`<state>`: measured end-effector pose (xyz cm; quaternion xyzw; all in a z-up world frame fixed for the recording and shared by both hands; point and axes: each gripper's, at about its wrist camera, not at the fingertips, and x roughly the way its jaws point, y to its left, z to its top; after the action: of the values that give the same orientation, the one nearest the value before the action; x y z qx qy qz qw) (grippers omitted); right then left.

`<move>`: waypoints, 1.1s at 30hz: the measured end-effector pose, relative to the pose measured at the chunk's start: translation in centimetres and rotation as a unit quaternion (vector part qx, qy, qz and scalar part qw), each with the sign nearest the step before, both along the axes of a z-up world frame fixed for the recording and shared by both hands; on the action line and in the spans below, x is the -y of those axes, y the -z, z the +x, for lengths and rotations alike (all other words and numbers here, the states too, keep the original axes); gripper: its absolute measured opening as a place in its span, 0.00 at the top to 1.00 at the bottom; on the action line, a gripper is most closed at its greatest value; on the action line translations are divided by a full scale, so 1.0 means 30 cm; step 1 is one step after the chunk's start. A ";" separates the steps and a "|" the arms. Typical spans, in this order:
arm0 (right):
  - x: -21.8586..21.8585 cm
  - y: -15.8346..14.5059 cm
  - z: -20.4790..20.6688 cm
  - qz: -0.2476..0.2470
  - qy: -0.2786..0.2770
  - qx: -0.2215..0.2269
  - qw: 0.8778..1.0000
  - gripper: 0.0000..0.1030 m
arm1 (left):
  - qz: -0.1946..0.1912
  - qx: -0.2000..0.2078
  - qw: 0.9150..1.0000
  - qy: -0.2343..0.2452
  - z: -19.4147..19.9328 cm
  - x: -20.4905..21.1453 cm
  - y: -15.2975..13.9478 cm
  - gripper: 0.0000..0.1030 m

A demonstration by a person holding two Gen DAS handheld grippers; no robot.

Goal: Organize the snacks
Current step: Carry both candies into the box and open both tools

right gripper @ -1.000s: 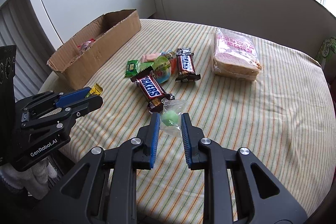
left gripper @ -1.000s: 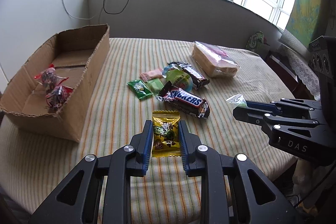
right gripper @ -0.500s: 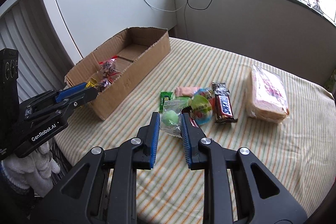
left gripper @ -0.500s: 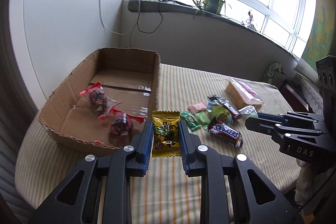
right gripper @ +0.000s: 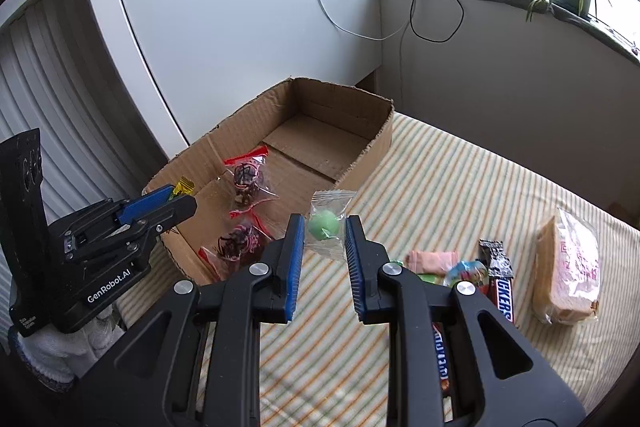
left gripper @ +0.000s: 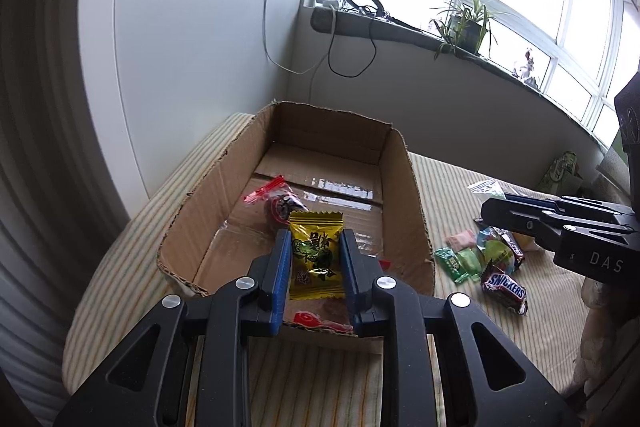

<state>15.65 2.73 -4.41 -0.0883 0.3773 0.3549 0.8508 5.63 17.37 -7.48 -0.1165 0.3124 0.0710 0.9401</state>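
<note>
My left gripper point(left gripper: 315, 239) is shut on a yellow candy packet point(left gripper: 316, 259) and holds it over the near end of the open cardboard box point(left gripper: 404, 187). My right gripper point(right gripper: 323, 223) is shut on a clear bag with a green ball point(right gripper: 323, 225), held above the table just right of the box point(right gripper: 372, 151). Red-tied candy bags point(right gripper: 245, 179) lie inside the box. The right gripper also shows in the left wrist view point(left gripper: 496, 203), and the left gripper in the right wrist view point(right gripper: 176, 195).
Loose snacks lie on the striped tablecloth point(right gripper: 460, 187): Snickers bars point(left gripper: 505, 287), green packets point(left gripper: 456, 261), a pink packet point(right gripper: 432, 261), and a bagged sandwich point(right gripper: 568, 267). A white wall point(left gripper: 192, 47) stands behind the box. A windowsill with a plant point(left gripper: 464, 27) runs along the back.
Both grippers have swung left with their snacks. The left one has gone from in front of the box to over its near end. The right one has come close beside the box.
</note>
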 end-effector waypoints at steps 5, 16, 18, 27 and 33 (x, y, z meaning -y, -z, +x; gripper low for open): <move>-0.086 0.021 0.020 -0.007 -0.017 -0.002 1.000 0.79 | -0.002 -0.001 1.000 -0.008 0.014 -0.032 0.005 0.78; -0.169 0.052 0.024 -0.024 -0.037 -0.001 0.999 0.78 | -0.007 -0.006 1.000 -0.005 0.030 -0.057 0.019 0.75; -0.168 0.049 0.019 -0.024 -0.038 0.003 0.999 0.68 | -0.007 -0.007 1.000 -0.007 0.031 -0.059 0.019 0.63; -0.119 0.018 0.015 -0.013 -0.024 0.011 1.000 0.46 | -0.011 0.000 1.000 -0.016 0.016 -0.059 0.009 0.49; -0.027 -0.011 0.019 -0.004 -0.011 0.012 1.000 0.40 | -0.014 0.005 1.000 -0.013 0.005 -0.042 -0.007 0.49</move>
<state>16.21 3.55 -4.09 -0.1003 0.3679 0.3616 0.8508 5.77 18.63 -7.26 -0.1342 0.3068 0.0786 0.9390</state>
